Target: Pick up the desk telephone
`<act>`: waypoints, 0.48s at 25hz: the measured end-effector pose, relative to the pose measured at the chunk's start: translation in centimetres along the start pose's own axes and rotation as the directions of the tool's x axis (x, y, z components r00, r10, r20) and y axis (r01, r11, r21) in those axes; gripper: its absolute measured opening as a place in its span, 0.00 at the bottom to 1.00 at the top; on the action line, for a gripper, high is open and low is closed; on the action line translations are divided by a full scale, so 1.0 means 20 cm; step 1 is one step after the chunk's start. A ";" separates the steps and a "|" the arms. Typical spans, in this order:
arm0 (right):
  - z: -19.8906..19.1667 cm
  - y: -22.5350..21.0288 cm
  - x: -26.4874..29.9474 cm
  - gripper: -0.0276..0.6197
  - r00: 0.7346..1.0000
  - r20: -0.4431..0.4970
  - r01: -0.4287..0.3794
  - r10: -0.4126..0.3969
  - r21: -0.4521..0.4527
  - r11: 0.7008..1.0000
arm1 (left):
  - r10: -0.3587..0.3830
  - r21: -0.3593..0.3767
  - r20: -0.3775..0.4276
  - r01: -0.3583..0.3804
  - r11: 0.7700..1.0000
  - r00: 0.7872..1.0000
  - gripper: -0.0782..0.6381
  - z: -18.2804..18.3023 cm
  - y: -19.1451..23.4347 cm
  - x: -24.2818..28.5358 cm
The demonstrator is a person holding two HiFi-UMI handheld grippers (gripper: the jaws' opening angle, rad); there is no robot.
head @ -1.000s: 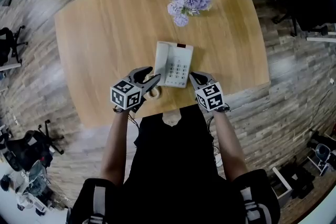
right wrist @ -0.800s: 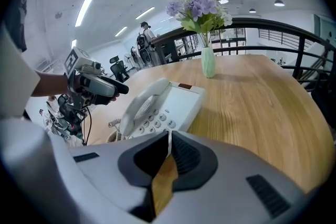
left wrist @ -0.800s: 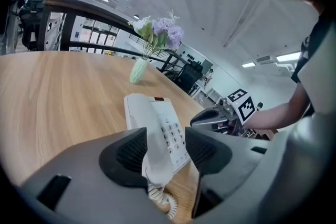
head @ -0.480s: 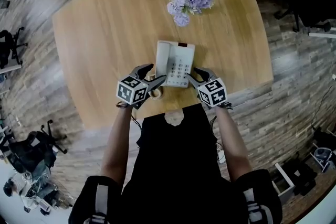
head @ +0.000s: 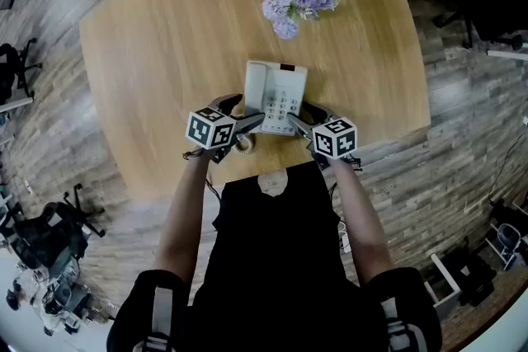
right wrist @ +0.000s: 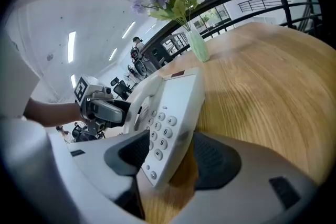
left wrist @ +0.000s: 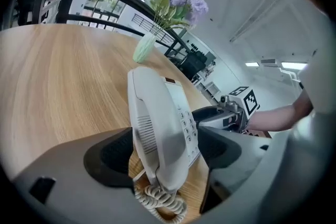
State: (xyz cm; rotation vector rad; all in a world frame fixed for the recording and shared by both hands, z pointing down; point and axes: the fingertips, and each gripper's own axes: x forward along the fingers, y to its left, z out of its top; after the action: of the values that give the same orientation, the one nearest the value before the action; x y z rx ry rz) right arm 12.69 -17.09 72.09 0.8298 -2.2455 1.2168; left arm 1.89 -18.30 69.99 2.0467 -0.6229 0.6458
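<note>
Wood-grain tabletop (head: 157, 37), smooth and pale, carries everything here. On the left, your left gripper (head: 246, 113) has its jaws spread wide, having just been opening. The handset side of the desk telephone (head: 276, 91) stands between them, and neither dark textured pad presses on it. Keep the coiled cord (head: 242, 146) below that corner out of the bite. Close on the rigid body rather than on the loose handset, which could lift off its cradle. The desk telephone lies flat near the tabletop's front edge, between both grippers. It is an off-white wedge of glossy plastic, with a rounded handset on its left and rows of small round keys on its right. On the right, your right gripper (head: 303, 116) is likewise fully spread, its jaws just opened, with the keypad corner between them and nothing gripped yet. Close both sides together and evenly, since that slick shell will probably slip under a lopsided squeeze, then lift level.
</note>
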 end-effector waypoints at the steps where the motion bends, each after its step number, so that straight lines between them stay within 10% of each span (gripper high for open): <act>1: -0.01 0.00 0.01 0.44 1.000 -0.006 -0.009 0.009 0.008 1.000 | -0.004 -0.001 -0.009 0.004 1.000 1.000 0.62 0.00 0.00 0.01; 12: -0.02 -0.02 0.06 0.43 1.000 -0.011 -0.025 0.026 0.054 0.998 | -0.001 -0.041 -0.037 -0.001 0.999 0.999 0.66 0.01 0.03 0.13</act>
State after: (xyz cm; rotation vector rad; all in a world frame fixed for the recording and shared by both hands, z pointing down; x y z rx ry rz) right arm 12.17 -17.23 73.25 0.8143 -2.2299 1.2953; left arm 3.40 -19.33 71.87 1.9919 -0.6094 0.6644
